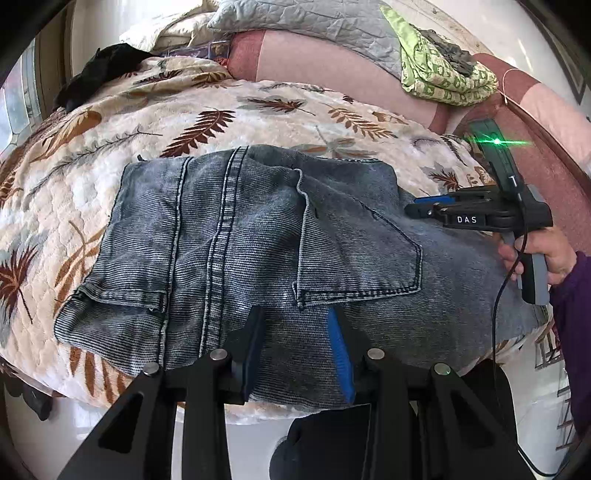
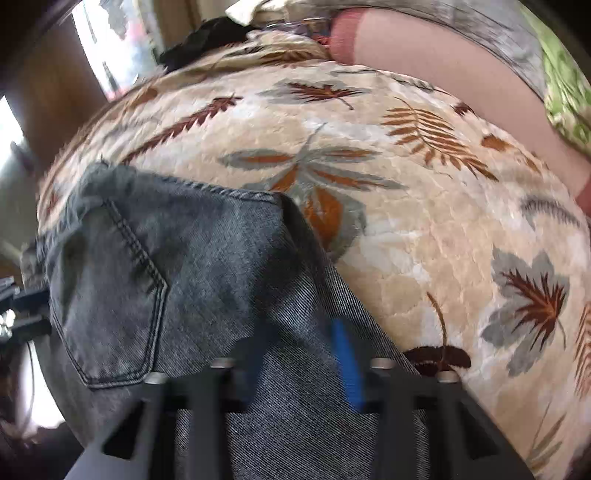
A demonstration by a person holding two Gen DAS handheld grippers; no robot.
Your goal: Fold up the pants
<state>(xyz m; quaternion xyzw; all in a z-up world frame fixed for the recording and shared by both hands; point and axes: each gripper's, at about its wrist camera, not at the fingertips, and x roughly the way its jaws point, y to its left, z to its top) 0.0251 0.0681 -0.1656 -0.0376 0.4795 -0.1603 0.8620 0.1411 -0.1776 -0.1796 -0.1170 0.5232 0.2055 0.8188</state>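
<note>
Grey-blue jeans (image 1: 258, 240) lie folded on a leaf-print bedspread (image 1: 221, 110), back pocket (image 1: 362, 251) facing up. My left gripper (image 1: 295, 350) is open at the jeans' near edge, its pads apart with flat denim beneath them. At the right side of the jeans a hand (image 1: 554, 258) holds my right gripper (image 1: 410, 210), whose fingers look close together. The right wrist view is blurred. There the right gripper (image 2: 301, 350) sits on the jeans (image 2: 184, 258), and a raised ridge of denim runs between its fingers.
A black garment (image 1: 99, 70) lies at the bedspread's far left. A green patterned cloth (image 1: 443, 77) and a grey quilted pillow (image 1: 314, 22) rest on a pink bolster (image 1: 314, 62) at the back. Bare bedspread (image 2: 406, 221) lies right of the jeans.
</note>
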